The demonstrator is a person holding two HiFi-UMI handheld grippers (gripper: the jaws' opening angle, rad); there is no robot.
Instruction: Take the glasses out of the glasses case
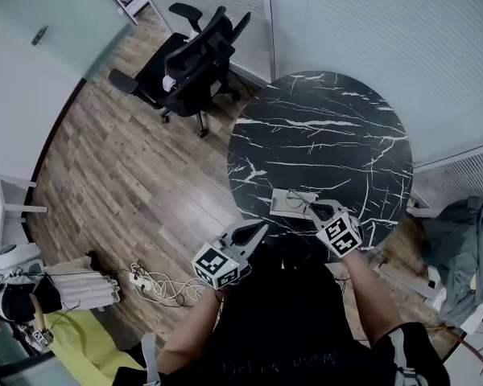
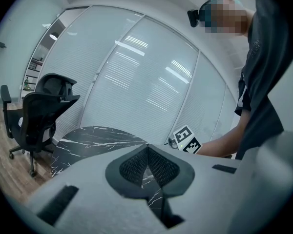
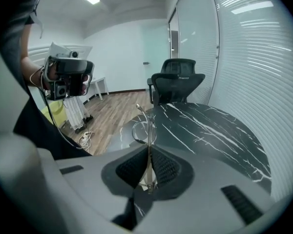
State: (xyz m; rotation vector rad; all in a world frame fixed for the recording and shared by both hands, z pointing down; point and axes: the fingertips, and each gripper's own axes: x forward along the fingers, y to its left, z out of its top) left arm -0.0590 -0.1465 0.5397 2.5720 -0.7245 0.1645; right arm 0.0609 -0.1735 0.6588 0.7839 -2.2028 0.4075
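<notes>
Glasses with a thin metal frame stand pinched between the jaws of the right gripper. The jaws are closed tight on the wire, and one round lens shows just past the tips. In the head view that gripper hangs over the black marble bench, at about 6 o'clock of the round top. The pale glasses case lies on the bench just beside the tips, toward 9 o'clock from them. Whether the frame touches the case cannot be made out.

The left gripper has its jaws brought together at the tips with nothing between them; only marble shows through the slit lower down. It is held off the bench edge at about 7 o'clock, near the person's body. A black office chair stands on the wooden floor at 10 o'clock from the bench.
</notes>
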